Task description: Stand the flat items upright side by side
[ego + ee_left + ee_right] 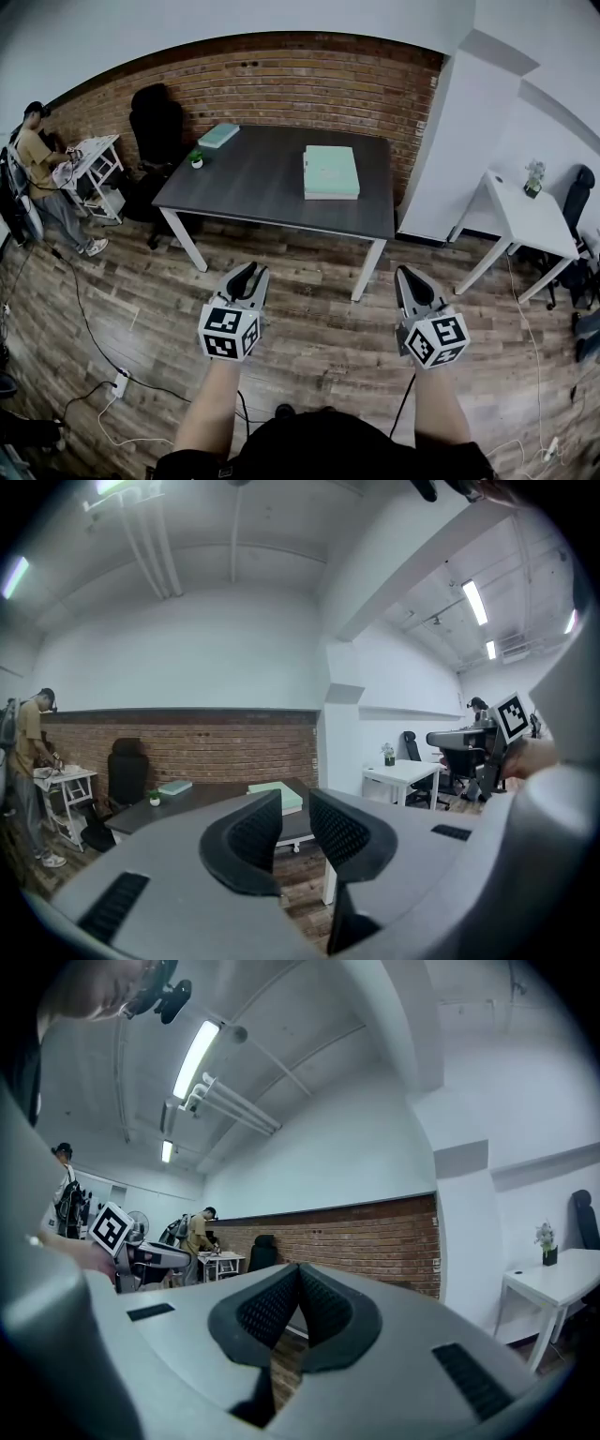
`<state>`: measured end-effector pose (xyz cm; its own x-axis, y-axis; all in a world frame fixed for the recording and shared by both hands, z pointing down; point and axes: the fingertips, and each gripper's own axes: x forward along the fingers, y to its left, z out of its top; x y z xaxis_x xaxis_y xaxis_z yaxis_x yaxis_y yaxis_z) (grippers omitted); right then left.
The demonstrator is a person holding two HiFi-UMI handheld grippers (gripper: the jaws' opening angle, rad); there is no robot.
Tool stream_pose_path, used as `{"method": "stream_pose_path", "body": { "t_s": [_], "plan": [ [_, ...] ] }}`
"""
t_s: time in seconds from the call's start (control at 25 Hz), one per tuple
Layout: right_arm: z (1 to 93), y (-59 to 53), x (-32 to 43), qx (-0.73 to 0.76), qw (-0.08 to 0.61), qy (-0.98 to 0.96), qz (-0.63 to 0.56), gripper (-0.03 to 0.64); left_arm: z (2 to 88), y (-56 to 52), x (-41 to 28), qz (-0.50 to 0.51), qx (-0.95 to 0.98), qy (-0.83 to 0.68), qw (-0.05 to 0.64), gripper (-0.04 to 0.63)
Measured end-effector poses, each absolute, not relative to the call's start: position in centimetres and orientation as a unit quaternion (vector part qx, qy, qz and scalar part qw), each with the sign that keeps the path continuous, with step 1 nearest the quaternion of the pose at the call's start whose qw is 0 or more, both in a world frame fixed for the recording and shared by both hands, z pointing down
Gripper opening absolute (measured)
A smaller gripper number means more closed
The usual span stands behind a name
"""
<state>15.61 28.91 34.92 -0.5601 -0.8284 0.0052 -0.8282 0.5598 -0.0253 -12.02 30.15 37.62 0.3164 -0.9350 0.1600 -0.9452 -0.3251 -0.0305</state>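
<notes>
Both grippers held level above wood-plank floor, short of table; left gripper jaws narrowly apart, nothing between; right gripper jaws pressed together, empty; cables and power strip seen on floor at left; dark grey table beyond, white-legged; pale green flat items stacked lying flat on its right half; teal book and small potted plant at far left corner; black office chair behind; brick wall at back; white side table at right; person at far left.
</notes>
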Motion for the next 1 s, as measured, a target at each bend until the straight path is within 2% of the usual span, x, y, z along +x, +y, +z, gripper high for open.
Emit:
{"method": "stream_pose_path", "body": {
  "t_s": [0.16,0.6,0.76,1.0],
  "plan": [
    [35.1,28.8,16.1,-0.476,0.005,0.88,-0.019,0.045,37.6,30.4,-12.1,0.073,0.811,-0.58,0.035,0.109],
    [36.5,28.4,15.5,-0.455,-0.015,0.889,-0.052,0.243,37.6,30.2,-13.2,0.064,0.803,-0.591,0.048,0.221],
    [36.9,28.2,15.5,-0.451,-0.012,0.89,-0.069,0.338,37.7,30.0,-13.2,0.064,0.803,-0.59,0.053,0.264],
    [37.3,28.3,15.1,-0.442,-0.007,0.893,-0.081,0.415,37.7,30.1,-12.8,0.064,0.81,-0.581,0.054,0.307]
  ]
}}
